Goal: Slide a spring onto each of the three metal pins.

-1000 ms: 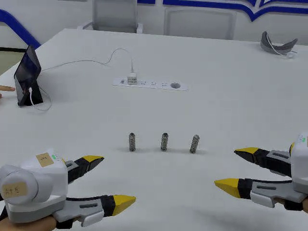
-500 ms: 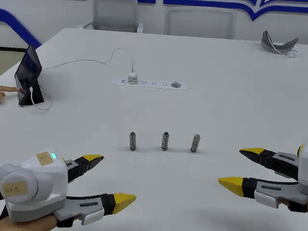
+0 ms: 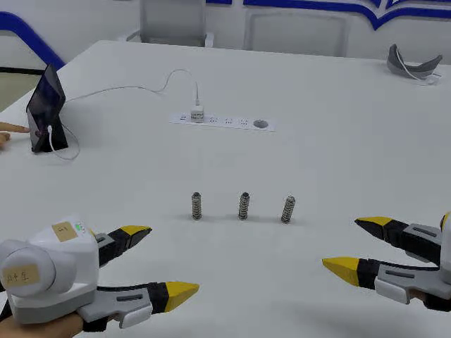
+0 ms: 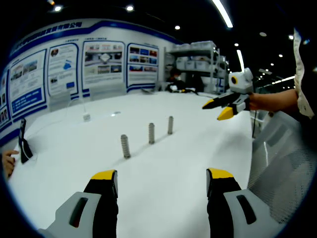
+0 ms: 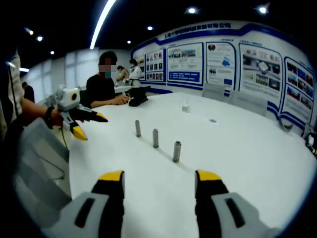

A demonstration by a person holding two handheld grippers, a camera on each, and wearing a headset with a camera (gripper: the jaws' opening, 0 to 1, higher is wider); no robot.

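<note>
Three metal pins stand upright in a row on the white table, each with a coiled spring around it: the left pin (image 3: 196,205), the middle pin (image 3: 244,205) and the right pin (image 3: 288,209). They also show as pins (image 4: 150,133) in the left gripper view and pins (image 5: 155,138) in the right gripper view. My left gripper (image 3: 163,260) is open at the near left, holding nothing. My right gripper (image 3: 351,244) is open at the near right, empty too. Both sit well short of the pins.
A power strip (image 3: 222,121) with a plugged charger and cable lies beyond the pins. A phone on a stand (image 3: 46,109) is at the far left, with a person's hand (image 3: 8,129) beside it. A grey headset (image 3: 412,65) rests at the far right. Chairs stand behind the table.
My right gripper has drawn back a little to the right, away from the pins. The left gripper has stayed put. The head camera has shifted slightly.
</note>
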